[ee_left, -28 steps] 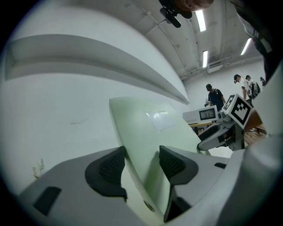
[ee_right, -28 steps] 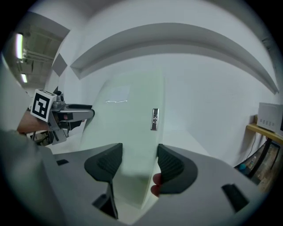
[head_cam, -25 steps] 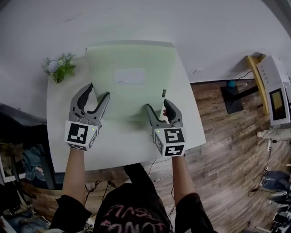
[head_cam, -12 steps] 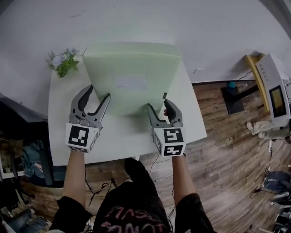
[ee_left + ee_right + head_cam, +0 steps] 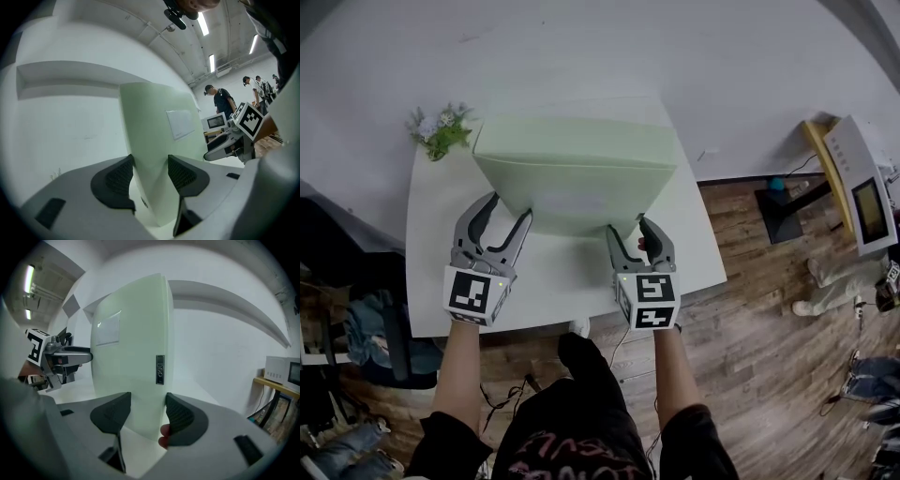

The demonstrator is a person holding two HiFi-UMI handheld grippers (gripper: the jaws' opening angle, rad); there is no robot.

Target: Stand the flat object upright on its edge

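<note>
Since a second ago the foam pad (image 5: 577,173) has swung up from nearly flat to close to upright, its far edge rising toward my head camera. In the head view it stands on its near long edge on the surface (image 5: 553,281), near a small plant (image 5: 441,131). The left claw (image 5: 510,208) and right claw (image 5: 628,227) are at its lower corners. Its long axis runs left to right between them, and the labelled face points back at me.

In the left gripper view, the left claw (image 5: 150,168) is clamped on the pad (image 5: 159,140) near one end, one jaw on each face, with the white label (image 5: 180,123) beyond.

In the right gripper view, the right claw (image 5: 147,411) grips the pad (image 5: 131,357) the same way, beside a small dark tag (image 5: 160,369).

To finish well, I should keep both claws level and the bottom edge planted. I'd stop once the faces look vertical, then ease off one claw at a time, since a light slab probably tips easily.
</note>
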